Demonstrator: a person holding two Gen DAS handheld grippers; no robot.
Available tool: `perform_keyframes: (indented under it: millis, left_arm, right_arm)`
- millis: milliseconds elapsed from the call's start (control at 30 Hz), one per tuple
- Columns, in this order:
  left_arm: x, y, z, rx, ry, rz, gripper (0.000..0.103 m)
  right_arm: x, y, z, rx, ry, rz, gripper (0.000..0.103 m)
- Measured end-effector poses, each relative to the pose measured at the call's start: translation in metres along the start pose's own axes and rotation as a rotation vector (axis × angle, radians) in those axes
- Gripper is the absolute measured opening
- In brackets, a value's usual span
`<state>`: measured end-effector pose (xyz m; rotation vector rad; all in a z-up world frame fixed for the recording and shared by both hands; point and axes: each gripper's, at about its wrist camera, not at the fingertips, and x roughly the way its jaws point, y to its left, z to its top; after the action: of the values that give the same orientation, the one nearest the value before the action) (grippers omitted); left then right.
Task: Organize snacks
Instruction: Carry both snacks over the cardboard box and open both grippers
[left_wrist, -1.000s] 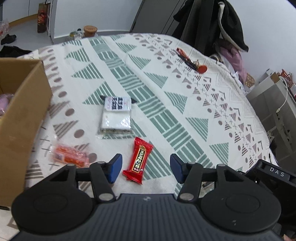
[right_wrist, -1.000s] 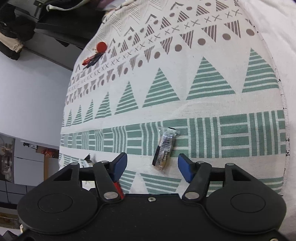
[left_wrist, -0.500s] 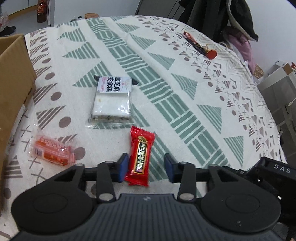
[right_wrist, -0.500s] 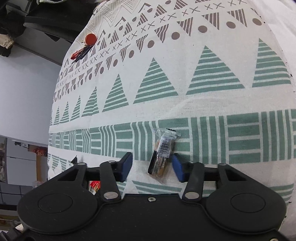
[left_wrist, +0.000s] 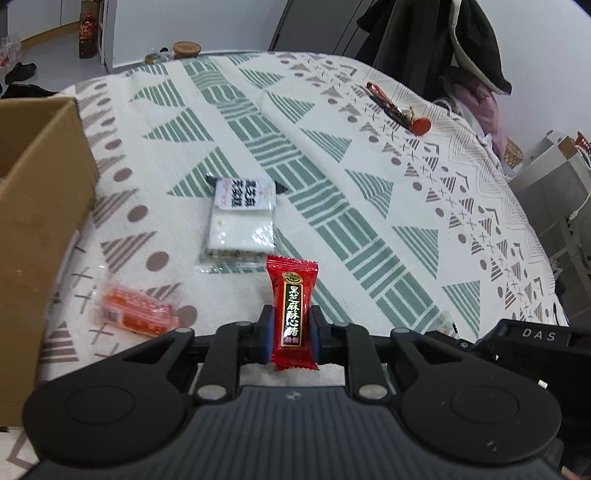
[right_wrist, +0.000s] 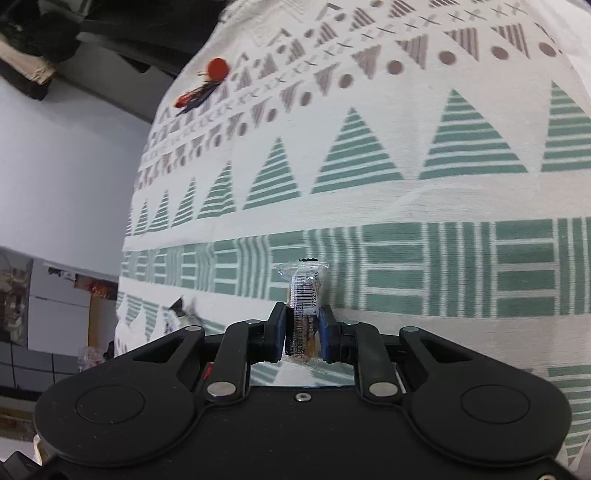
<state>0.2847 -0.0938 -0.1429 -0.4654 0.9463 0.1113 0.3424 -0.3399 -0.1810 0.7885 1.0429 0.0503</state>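
Both your jaws have closed since a second ago: left gripper (left_wrist: 289, 334) clamps the red candy (left_wrist: 292, 310), right gripper (right_wrist: 303, 334) the clear-wrapped snack (right_wrist: 305, 295), above the patterned table (left_wrist: 332, 155), right of the cardboard box (left_wrist: 37, 206).

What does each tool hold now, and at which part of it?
Left tool: the red foil candy packet, gripped at its lower half. Right tool: the clear plastic-wrapped snack with a barcode, gripped at its lower half.

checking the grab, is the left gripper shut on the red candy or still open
Shut. The left gripper has both blue pads pressed against the sides of the red candy.
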Motion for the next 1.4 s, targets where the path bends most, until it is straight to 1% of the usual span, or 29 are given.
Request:
perform_keyframes:
  millis: [100, 267, 533, 833, 1167, 1400]
  left_arm:
    - [-0.011, 0.004, 0.001, -0.004, -0.015, 0.002, 0.018]
    - [-0.034, 0.014, 0.006, -0.01, -0.055, 0.01, 0.018]
    - [-0.074, 0.04, 0.016, -0.039, -0.122, 0.027, 0.018]
    - [-0.107, 0.069, 0.025, -0.066, -0.159, 0.041, 0.018]
    - [-0.136, 0.104, 0.039, -0.101, -0.204, 0.051, 0.018]
    - [-0.152, 0.137, 0.05, -0.13, -0.231, 0.069, 0.018]
  right_arm:
    - [-0.002, 0.009, -0.004, -0.033, 0.002, 0.023, 0.019]
    - [-0.005, 0.027, -0.015, -0.097, 0.019, 0.085, 0.019]
    - [-0.013, 0.056, -0.033, -0.203, 0.028, 0.15, 0.019]
    - [-0.02, 0.101, -0.058, -0.366, 0.024, 0.196, 0.019]
    - [-0.025, 0.134, -0.085, -0.474, 0.004, 0.256, 0.019]
    - [-0.025, 0.155, -0.104, -0.54, -0.002, 0.302, 0.019]
